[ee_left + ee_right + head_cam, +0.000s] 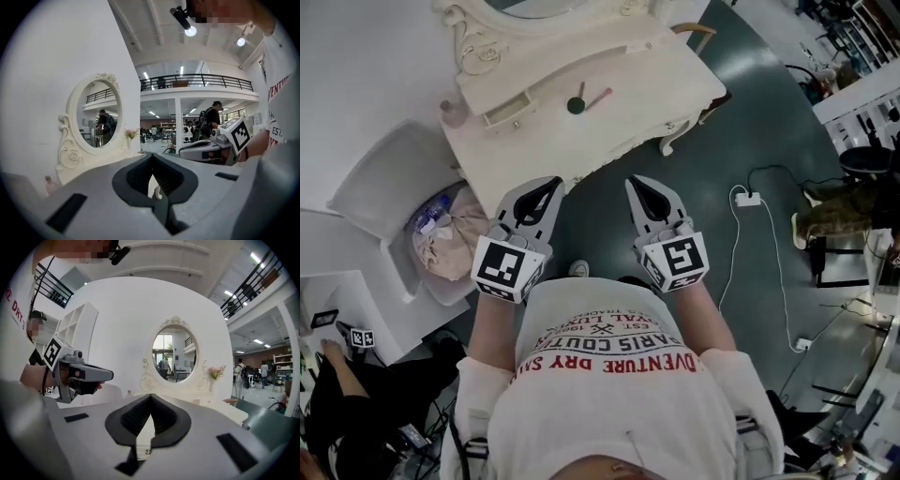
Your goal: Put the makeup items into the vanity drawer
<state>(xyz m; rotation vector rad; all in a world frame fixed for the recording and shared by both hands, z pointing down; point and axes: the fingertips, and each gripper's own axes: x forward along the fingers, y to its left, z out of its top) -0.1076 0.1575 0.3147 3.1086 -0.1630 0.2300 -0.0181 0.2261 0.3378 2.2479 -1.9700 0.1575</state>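
A cream vanity table (609, 141) with an oval mirror (174, 352) stands ahead of me against the white wall. On its top lie a dark green round item (576, 106) and a pink stick (599, 97), beside a small drawer (508, 109) that stands slightly pulled out. A pink bottle (453, 114) stands at the table's left corner. My left gripper (555, 182) and right gripper (634, 181) are held side by side short of the table's front edge, both shut with nothing between the jaws. The mirror (96, 122) also shows in the left gripper view.
A white chair (394, 173) with a bag of cloth (450, 239) stands left of the vanity. A power strip (748, 199) with a white cable lies on the green floor at the right. A small vase of flowers (215, 372) stands on the vanity. People stand far behind.
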